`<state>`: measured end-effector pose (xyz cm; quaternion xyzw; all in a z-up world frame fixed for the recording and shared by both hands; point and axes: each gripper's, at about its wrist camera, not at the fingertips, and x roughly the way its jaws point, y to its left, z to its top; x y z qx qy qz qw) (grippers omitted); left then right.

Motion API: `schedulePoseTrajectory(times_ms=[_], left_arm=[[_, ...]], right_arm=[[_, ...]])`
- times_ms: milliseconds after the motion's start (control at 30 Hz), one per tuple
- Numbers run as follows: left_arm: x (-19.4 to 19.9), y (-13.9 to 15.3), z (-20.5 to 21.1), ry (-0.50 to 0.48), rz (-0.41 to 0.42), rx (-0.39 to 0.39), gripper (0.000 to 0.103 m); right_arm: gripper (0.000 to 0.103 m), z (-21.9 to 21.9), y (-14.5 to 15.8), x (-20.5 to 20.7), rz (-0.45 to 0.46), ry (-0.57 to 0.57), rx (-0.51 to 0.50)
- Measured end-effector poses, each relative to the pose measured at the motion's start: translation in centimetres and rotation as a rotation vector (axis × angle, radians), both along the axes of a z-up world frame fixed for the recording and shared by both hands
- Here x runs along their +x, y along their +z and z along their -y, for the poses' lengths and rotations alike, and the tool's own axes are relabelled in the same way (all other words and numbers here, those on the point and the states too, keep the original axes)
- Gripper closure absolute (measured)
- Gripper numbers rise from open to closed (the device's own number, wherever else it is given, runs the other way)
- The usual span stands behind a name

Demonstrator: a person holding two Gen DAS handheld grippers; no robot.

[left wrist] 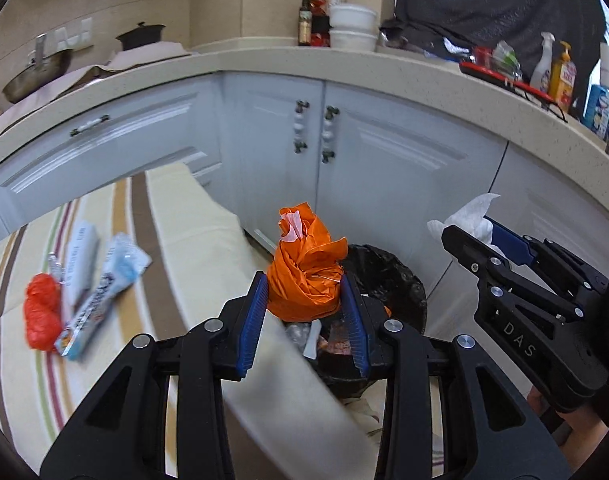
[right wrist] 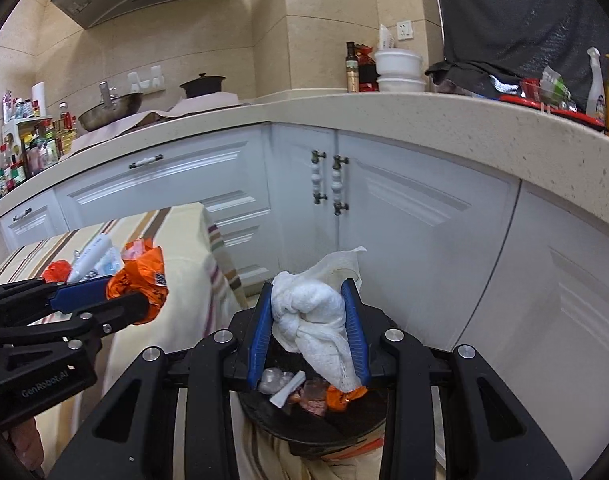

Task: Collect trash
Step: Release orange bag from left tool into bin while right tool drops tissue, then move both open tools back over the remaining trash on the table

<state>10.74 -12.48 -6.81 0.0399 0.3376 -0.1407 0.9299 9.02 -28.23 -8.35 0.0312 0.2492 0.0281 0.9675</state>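
Note:
My left gripper (left wrist: 304,300) is shut on a crumpled orange plastic bag (left wrist: 304,276), held above the near rim of a black-lined trash bin (left wrist: 400,280). It also shows at the left of the right wrist view (right wrist: 124,300) with the orange bag (right wrist: 144,284). My right gripper (right wrist: 310,332) is shut on a wad of white paper towel (right wrist: 316,320), directly over the bin (right wrist: 304,428), which holds several scraps. In the left wrist view the right gripper (left wrist: 464,236) holds the towel (left wrist: 472,216) at the right.
A striped tablecloth table (left wrist: 176,240) at the left carries a red bag (left wrist: 42,316), a blue-white wrapper (left wrist: 104,296) and a white packet (left wrist: 80,256). White cabinets (left wrist: 344,140) and a beige counter (left wrist: 304,60) stand behind the bin.

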Motion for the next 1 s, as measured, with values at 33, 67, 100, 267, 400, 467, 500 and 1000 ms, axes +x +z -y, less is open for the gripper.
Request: schedulePoseTrajectory(times_ms=[33,67,100,267,400,467,500,1000], left_arm=[[0.4,-0.4,0.8,-0.003,-0.004,0.012,0.067],[0.9,-0.7,1.4,-0.005,-0.008,0.022,0.067],[1.5,-1.0,2.1,-0.008,-0.016,0.032,0.067],[4.0,-2.2,3.7,0.006,-0.05,0.071,0.058],[4.9,-2.4,3.7,0.022,-0.056,0.07,0.047],[5.0,-2.2,3.4,0.03,-0.052,0.067,0.044],[5.0,-2.0,3.2,0.034,-0.049,0.064,0.044],[-0.6,1.7,-7.9,0.192,0.036,0.032,0.043]], right_arm=[[0.068,0.4,-0.3,0.2,-0.003,-0.003,0.003],[0.068,0.9,-0.6,0.6,-0.008,-0.008,0.007],[0.068,1.4,-0.9,1.0,-0.009,-0.012,0.01],[0.045,3.0,-2.5,3.4,-0.005,-0.022,0.036],[0.044,3.7,-3.1,4.4,-0.009,-0.04,0.05],[0.041,3.6,-3.0,4.2,-0.002,-0.043,0.055],[0.041,3.4,-2.9,4.1,0.0,-0.045,0.054],[0.036,-3.7,1.8,1.7,0.044,0.049,0.113]])
